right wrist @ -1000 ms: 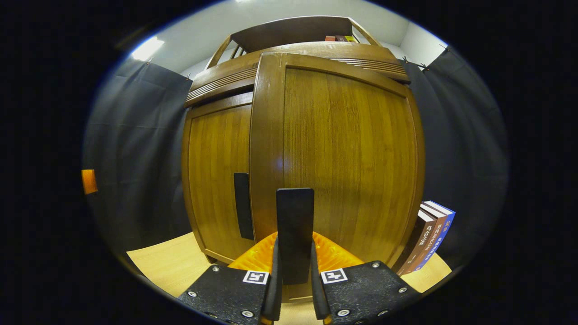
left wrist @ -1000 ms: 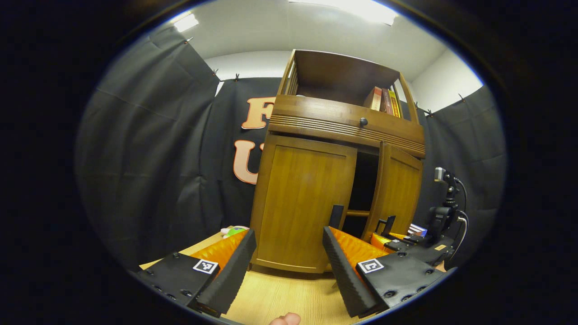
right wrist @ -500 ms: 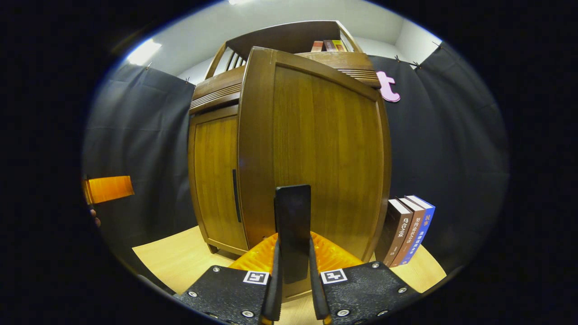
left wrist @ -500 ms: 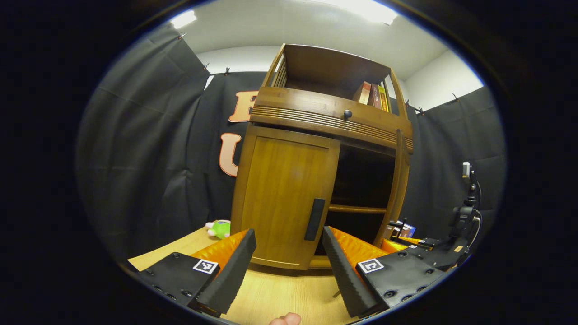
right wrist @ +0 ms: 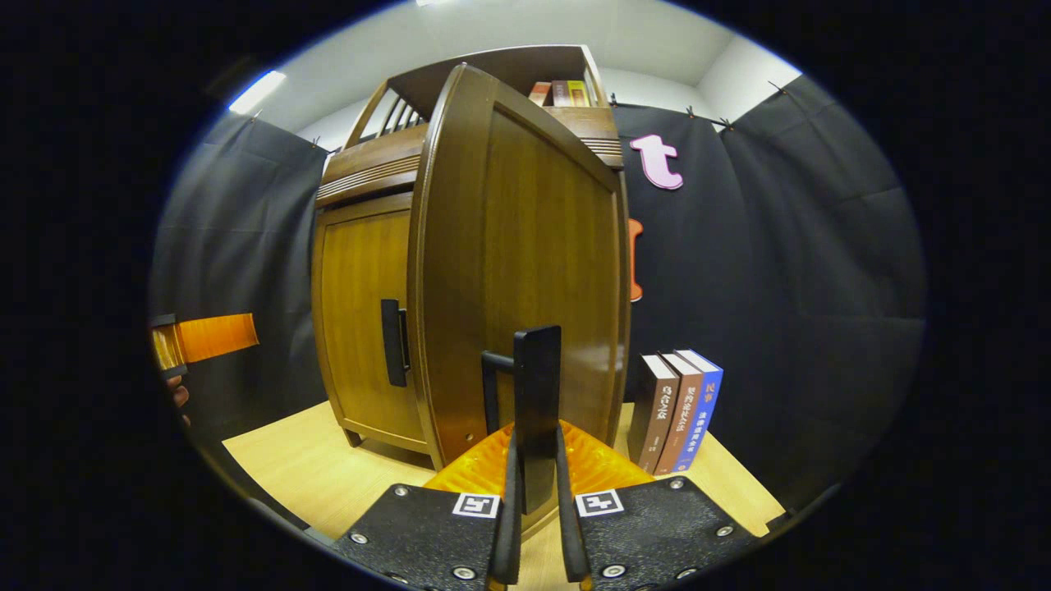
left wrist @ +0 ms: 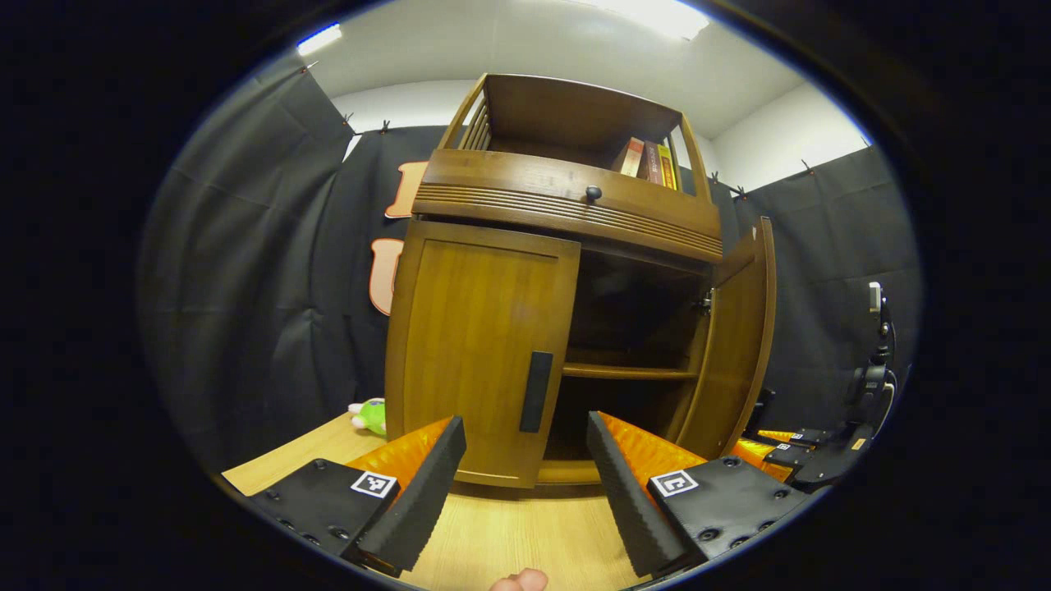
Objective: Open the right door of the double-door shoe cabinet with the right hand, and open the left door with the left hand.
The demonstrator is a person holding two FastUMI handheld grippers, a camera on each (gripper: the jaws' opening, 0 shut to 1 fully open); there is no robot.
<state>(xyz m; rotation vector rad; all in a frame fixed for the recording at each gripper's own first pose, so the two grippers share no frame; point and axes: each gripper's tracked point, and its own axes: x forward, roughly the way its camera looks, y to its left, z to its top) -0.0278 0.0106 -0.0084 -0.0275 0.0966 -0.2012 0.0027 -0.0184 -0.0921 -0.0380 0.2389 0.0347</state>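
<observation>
Right door (left wrist: 735, 345) swung wider; my right gripper (right wrist: 535, 525) clamps its handle (right wrist: 535, 410); left gripper (left wrist: 519, 492) spread wide, facing shut left door (left wrist: 480, 345).

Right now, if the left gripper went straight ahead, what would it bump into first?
Probably the closed left door, near its handle. The open left gripper points about there, though depth is hard to judge.
</observation>
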